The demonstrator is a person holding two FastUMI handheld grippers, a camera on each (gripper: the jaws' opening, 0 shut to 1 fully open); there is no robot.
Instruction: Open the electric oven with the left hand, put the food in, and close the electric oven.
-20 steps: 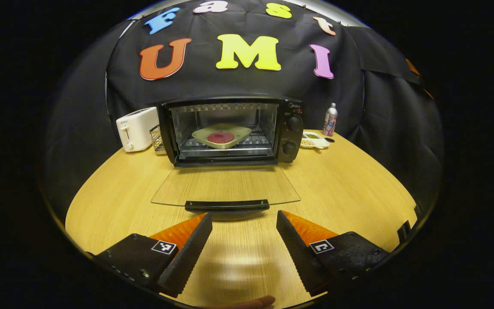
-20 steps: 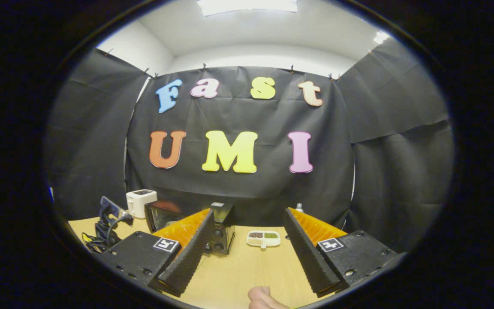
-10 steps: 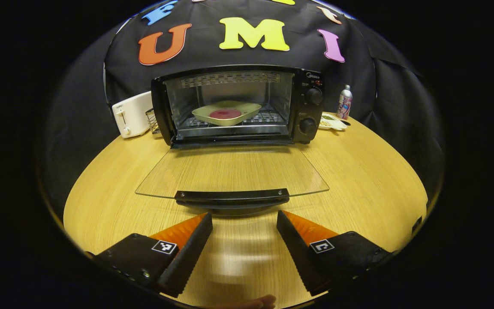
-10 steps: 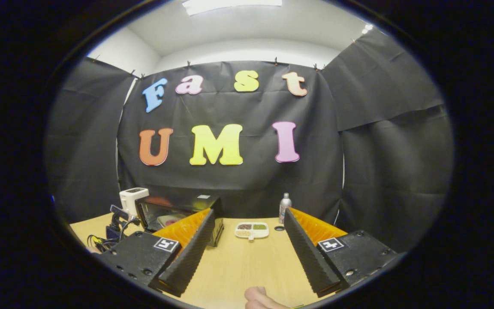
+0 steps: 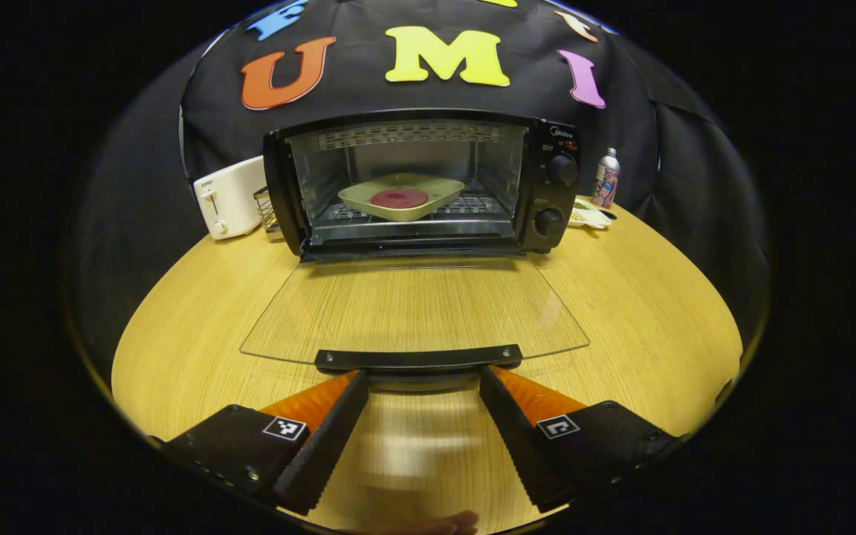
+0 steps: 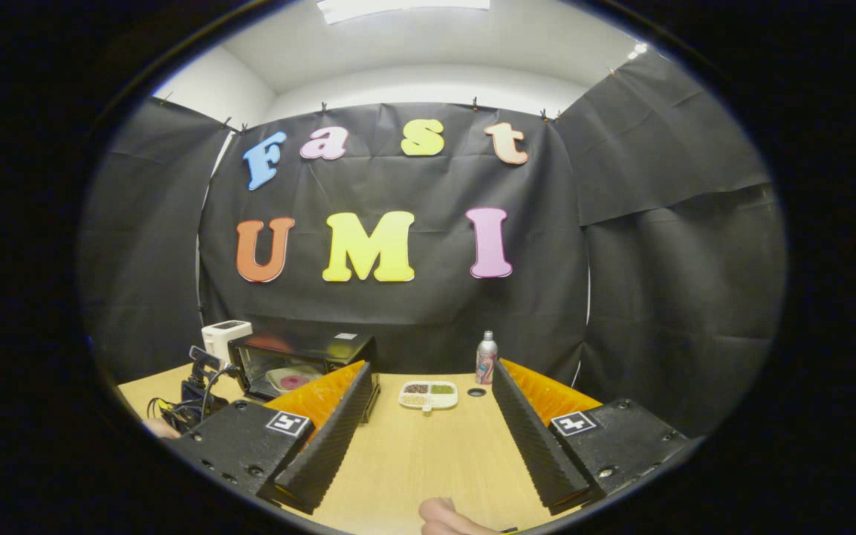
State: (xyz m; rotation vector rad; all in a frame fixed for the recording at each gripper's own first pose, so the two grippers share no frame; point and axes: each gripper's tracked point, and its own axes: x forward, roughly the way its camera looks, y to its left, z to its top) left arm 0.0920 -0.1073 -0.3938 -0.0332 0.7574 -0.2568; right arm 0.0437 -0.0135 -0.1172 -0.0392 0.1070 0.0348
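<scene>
over the last second the left gripper has been closing in on the electric oven, so the oven and its lowered glass door are looming larger in the left gripper view, and the door's black handle is now sitting right at the fingertips, where a second ago a strip of bare table was separating them. the fingers are spread wide, one tip at each side of the handle's middle stretch, holding nothing; whether they are already touching the bar is hard to tell. the food, a dark red round on a pale square plate, is resting on the wire rack inside the cavity, so the loading part looks finished and what remains is lifting the door shut. the approach suggests that closing step is just beginning. the door is lying open and nearly flat above the tabletop, hinged along the oven's front lower edge and reaching toward the camera; the handle's long axis is running left to right across the view, crosswise to the fingers. the oven's mouth is facing straight at the left gripper. meanwhile the right gripper has been turning a little, sliding the oven further into sight at the left of the right gripper view; it is hovering with fingers spread and empty, well apart from the oven, above the table near a small divided dish and a bottle.
</scene>
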